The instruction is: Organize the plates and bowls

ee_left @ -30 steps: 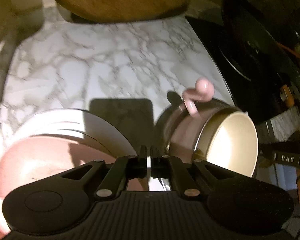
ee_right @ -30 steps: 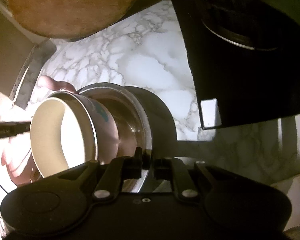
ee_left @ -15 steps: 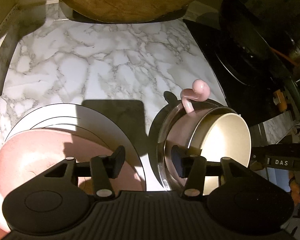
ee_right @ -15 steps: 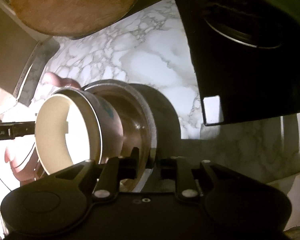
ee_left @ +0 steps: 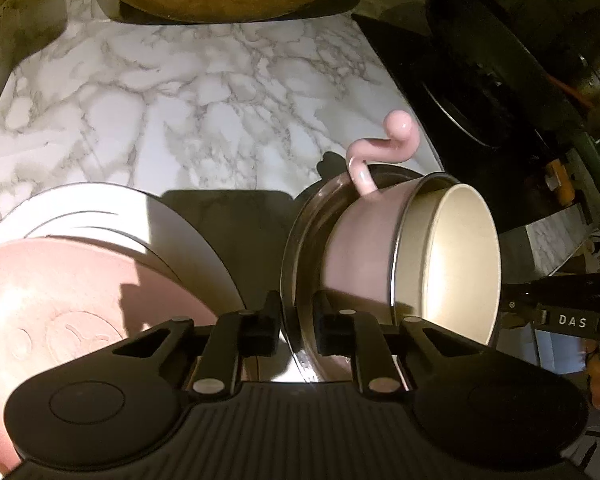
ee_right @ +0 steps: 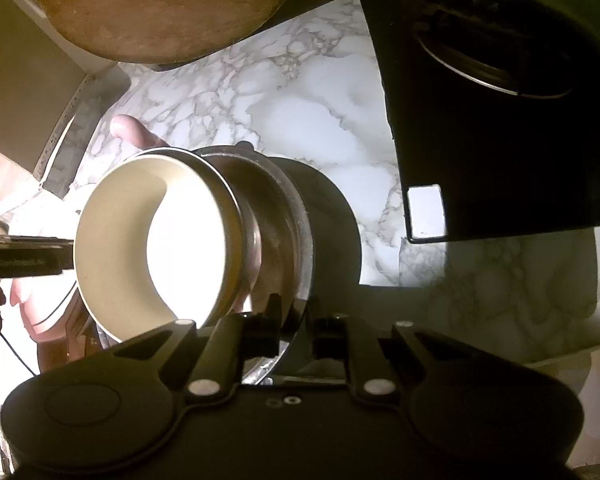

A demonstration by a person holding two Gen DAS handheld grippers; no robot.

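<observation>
1. The left gripper [ee_left: 296, 330] is clamped on the near rim of the shallow steel bowl [ee_left: 300, 236]; its jaws have just been closing, with that rim between them
2. The right gripper [ee_right: 296, 330] pinches the rim of the same bowl [ee_right: 296, 216] from the other side, jaws narrow with the metal edge between them; they too have just been closing a little. Two grips probably keep the tilted bowl from swinging
3. The pink mug with a cream inside and curled handle [ee_left: 364, 256] lies nested in the bowl, mouth towards the right in the left wrist view, so it likely travels with the bowl
4. The stack of white plates [ee_left: 100, 216] with a pink plate [ee_left: 60, 288] on top sits just left of the bowl on the marble counter [ee_left: 180, 92], perhaps the sorting spot
5. Half a second ago the left jaws stood wide, astride the gap between plates and bowl; now they are on the rim
</observation>
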